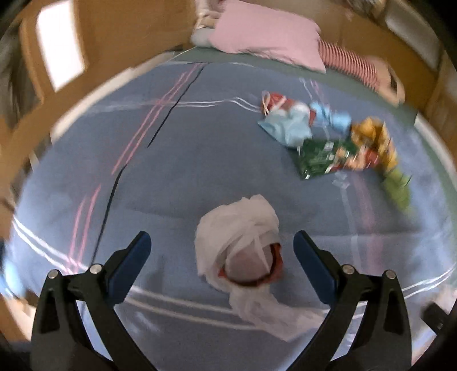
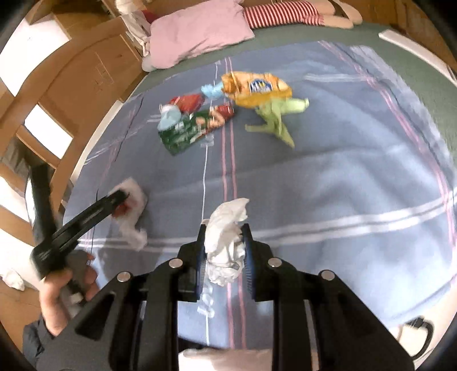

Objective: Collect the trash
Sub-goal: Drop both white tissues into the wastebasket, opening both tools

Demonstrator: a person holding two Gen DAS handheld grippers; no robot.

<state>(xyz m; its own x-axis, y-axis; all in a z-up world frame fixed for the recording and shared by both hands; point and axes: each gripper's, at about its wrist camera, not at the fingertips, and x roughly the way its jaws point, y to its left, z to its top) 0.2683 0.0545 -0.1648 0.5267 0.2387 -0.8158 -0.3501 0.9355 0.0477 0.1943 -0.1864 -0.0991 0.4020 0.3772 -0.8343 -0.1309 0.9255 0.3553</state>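
Observation:
My left gripper [image 1: 222, 247] is open above a white plastic bag [image 1: 242, 251] with something red showing inside, lying on the blue bedspread [image 1: 171, 171]. The same bag [image 2: 132, 211] shows in the right wrist view beside the left gripper [image 2: 120, 199]. My right gripper [image 2: 224, 242] is shut on a crumpled white tissue [image 2: 227, 237]. A pile of trash lies farther up the bed: a green wrapper [image 1: 322, 157] [image 2: 185, 134], an orange snack bag [image 2: 257, 88], a light-green bag [image 2: 274, 117], a red wrapper [image 2: 187, 101] and light-blue scraps [image 1: 288, 125].
A pink pillow [image 1: 268, 34] [image 2: 197, 34] and a red-striped cushion [image 2: 282, 12] lie at the head of the bed. A wooden bed frame [image 2: 94, 74] runs along the left side. A white strip [image 2: 414, 48] lies at the far right edge.

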